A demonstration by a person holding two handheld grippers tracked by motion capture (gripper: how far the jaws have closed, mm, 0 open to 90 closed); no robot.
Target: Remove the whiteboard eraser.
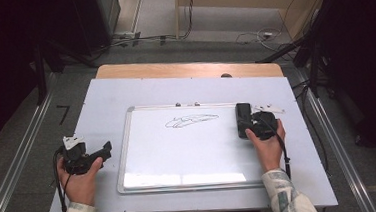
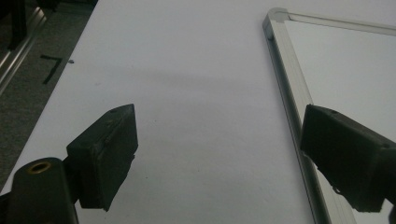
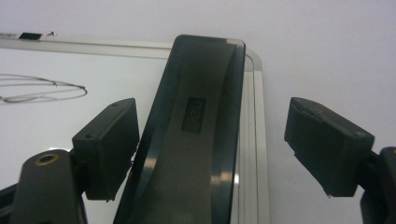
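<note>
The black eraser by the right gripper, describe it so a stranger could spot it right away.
Start at the whiteboard on the white table. At its top right corner, the black eraser lies between the open right gripper jaws. It is the only dark oblong block on the board, right of the scribble.
</note>
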